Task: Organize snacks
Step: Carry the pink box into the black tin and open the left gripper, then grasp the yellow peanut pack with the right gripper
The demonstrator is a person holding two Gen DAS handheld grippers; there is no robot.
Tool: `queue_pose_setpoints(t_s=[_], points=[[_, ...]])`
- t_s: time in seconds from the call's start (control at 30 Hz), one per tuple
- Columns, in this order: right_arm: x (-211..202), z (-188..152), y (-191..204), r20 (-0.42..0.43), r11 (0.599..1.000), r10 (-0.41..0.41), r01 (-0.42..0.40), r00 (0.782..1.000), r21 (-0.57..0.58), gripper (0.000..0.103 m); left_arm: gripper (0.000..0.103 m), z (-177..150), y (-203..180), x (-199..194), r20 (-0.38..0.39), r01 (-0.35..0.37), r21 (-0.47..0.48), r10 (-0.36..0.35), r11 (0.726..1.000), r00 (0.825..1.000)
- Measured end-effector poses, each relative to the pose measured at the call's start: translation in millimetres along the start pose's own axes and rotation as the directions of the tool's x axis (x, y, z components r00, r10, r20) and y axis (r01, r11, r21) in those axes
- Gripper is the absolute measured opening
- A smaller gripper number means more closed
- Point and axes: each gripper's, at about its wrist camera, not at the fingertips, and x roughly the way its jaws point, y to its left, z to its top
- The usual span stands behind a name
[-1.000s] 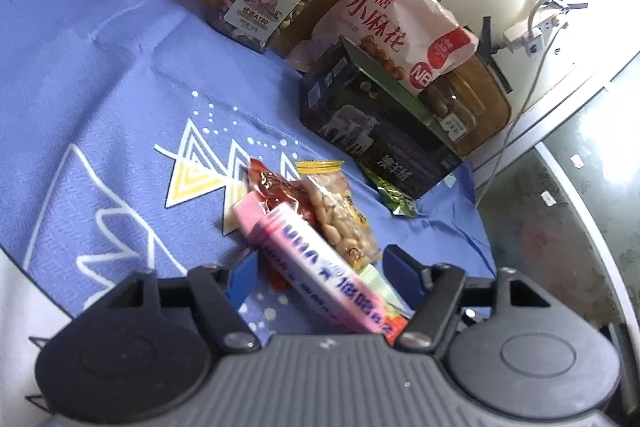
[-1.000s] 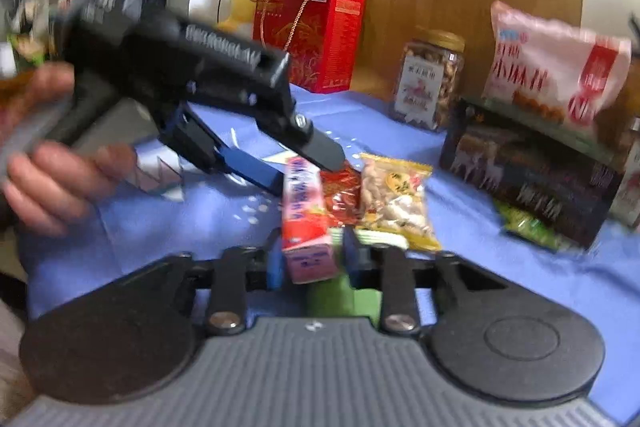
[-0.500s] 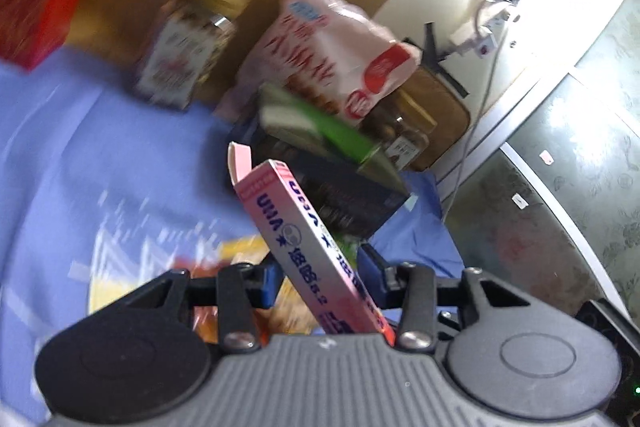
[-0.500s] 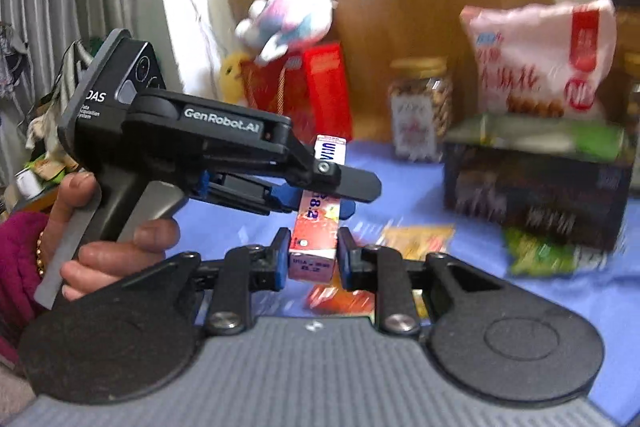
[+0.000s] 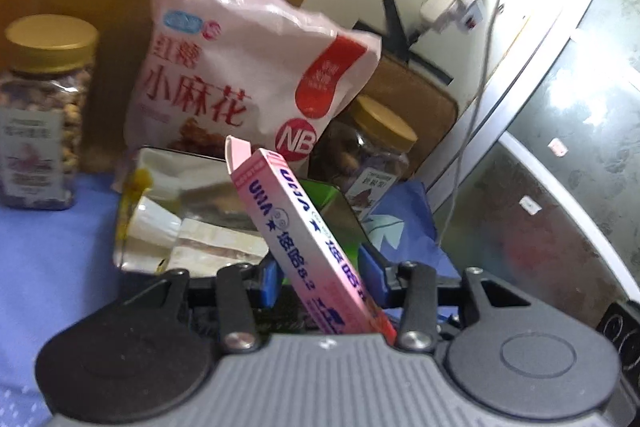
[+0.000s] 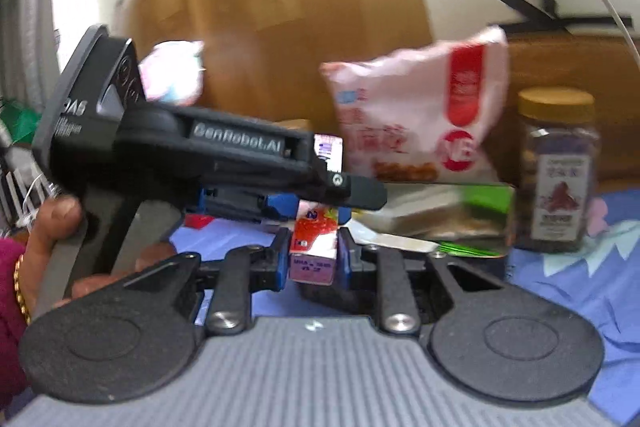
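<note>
Your right gripper pinches the lower end of the pink snack box between its two blue pads: the pads press flat on both narrow sides, and the box end faces the right wrist camera. Your left gripper is around the same pink snack box, but its blue fingers stand spread. The left pad is just beside the box, and the right pad stays apart from it. Whether the left pad really touches the box, you cannot tell from this view. The box leans to the left between the fingers, with its open flap at the top, and it is lifted above the blue tablecloth. Behind it stands an open dark carton with packets inside. Farther back, the pink snack bag leans on the cardboard, with a gold-lid nut jar on its left and a second jar on its right. Your left hand grips the handle.
</note>
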Motion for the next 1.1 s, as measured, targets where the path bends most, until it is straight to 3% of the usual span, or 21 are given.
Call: queue_pose_setpoints(t_s=[0.1,0.17,0.3,0.4,0.6,0.77,0.87,0.97,1.1], points=[[14,1,-20,-0.033,0.996,0.005,-0.002,0.999,0.086,0.026,0.041,5,5,20,-0.028,-0.024,0.0,0.024,1.0,0.999],[25,3,-29,-0.039,0.991,-0.006,0.011,0.999,0.131,0.026,0.048,8,11,28,-0.04,-0.046,-0.013,0.045,0.999,0.998],[39,1,-40,0.005,0.981,-0.031,0.029,1.0,0.189,0.037,0.059,9,25,27,-0.018,-0.085,-0.041,0.084,0.996,0.996],[38,-7,-41,0.033,0.98,-0.053,0.046,0.998,0.193,0.042,0.059,8,31,19,0.005,-0.095,-0.039,0.095,0.995,0.995],[30,-11,-49,0.088,0.974,-0.123,0.104,0.988,0.2,0.042,0.06,6,29,5,0.039,-0.101,-0.039,0.103,0.994,0.994],[24,-17,-50,0.127,0.974,-0.165,0.141,0.978,0.18,0.043,0.06,-21,26,-29,0.081,-0.104,-0.004,0.104,0.995,0.991],[14,-14,-40,0.162,0.981,-0.119,0.09,0.98,0.172,0.044,0.06,-48,33,-67,0.125,-0.101,0.004,0.1,0.995,0.987],[1,-13,-19,0.186,0.993,-0.04,0.018,0.982,0.119,0.061,0.061,-72,48,-99,0.149,-0.125,-0.014,0.126,0.992,0.981],[-10,-26,5,0.122,0.992,0.071,-0.083,0.99,0.098,0.065,0.061,-96,79,-121,0.127,-0.183,-0.085,0.193,0.979,0.973]])
